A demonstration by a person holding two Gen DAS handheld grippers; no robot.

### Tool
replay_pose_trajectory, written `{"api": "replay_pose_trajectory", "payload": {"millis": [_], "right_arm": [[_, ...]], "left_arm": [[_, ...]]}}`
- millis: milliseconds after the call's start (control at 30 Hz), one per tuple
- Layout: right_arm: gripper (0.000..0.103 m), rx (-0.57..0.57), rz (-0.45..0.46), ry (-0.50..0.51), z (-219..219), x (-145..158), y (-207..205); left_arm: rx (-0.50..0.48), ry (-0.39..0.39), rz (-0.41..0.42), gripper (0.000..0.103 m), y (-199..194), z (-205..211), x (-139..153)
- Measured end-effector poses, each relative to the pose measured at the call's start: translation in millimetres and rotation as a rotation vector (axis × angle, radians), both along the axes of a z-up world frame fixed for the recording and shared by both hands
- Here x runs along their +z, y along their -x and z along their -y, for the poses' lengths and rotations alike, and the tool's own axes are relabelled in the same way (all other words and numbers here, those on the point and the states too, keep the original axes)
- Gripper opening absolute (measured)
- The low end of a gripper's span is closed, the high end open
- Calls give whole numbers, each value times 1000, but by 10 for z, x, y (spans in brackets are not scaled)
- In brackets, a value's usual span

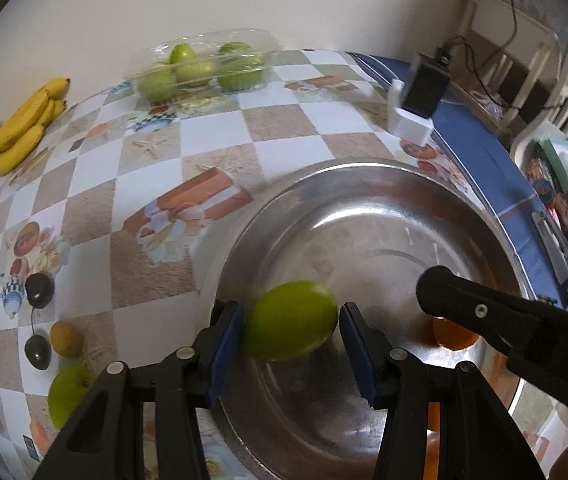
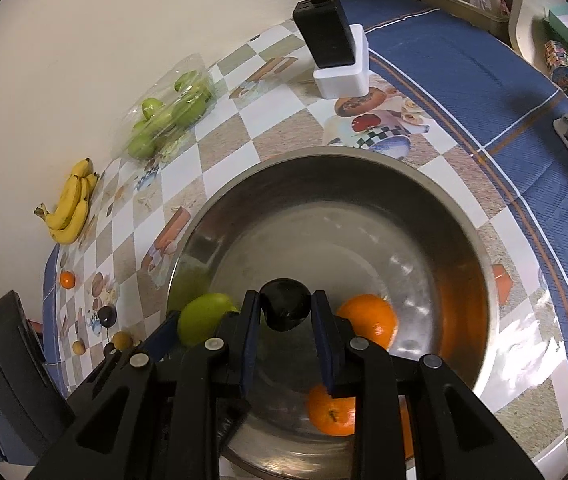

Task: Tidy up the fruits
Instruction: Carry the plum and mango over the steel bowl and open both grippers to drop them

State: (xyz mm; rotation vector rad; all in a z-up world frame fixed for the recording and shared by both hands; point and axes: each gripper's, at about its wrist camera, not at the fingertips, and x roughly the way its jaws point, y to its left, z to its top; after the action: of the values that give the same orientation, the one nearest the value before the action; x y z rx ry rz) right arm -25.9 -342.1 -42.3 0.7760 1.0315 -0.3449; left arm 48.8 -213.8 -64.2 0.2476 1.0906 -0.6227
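Left gripper [image 1: 290, 330] over steel bowl [image 1: 364, 184], lower centre of frame, clamped on green apple [image 1: 290, 320]. Right gripper [image 2: 286, 334] clenched on dark plum [image 2: 285, 304] above same bowl, lower centre. Two oranges [image 2: 370, 320] lie in bowl bottom. Bananas [image 1: 19, 128] at left edge, bagged green apples [image 1: 199, 66] at upper left, loose fruit at lower left on checkered tablecloth [image 1: 219, 136].

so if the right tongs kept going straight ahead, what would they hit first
Probably the inside of the metal bowl: the right tongs, shut on a dark fruit, point down into it. Depth is uncertain.
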Motion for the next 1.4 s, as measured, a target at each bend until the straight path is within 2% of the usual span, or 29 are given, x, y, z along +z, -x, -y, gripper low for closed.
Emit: {"api": "replay_pose_trajectory", "payload": {"millis": [367, 767, 1033, 1167, 1400], "right_arm": [[28, 26, 30, 5, -68, 43, -55], [28, 31, 24, -10, -109, 17, -87], [28, 32, 55, 2, -119, 143, -79], [28, 36, 76, 19, -132, 238, -68], [28, 37, 73, 35, -145, 278, -63]], "left_arm": [[72, 42, -28, 53, -128, -177, 8], [86, 59, -43, 54, -144, -216, 68], [88, 115, -39, 54, -143, -260, 277], [104, 104, -30, 54, -153, -289, 371], [207, 49, -37, 54, -253, -490, 432]]}}
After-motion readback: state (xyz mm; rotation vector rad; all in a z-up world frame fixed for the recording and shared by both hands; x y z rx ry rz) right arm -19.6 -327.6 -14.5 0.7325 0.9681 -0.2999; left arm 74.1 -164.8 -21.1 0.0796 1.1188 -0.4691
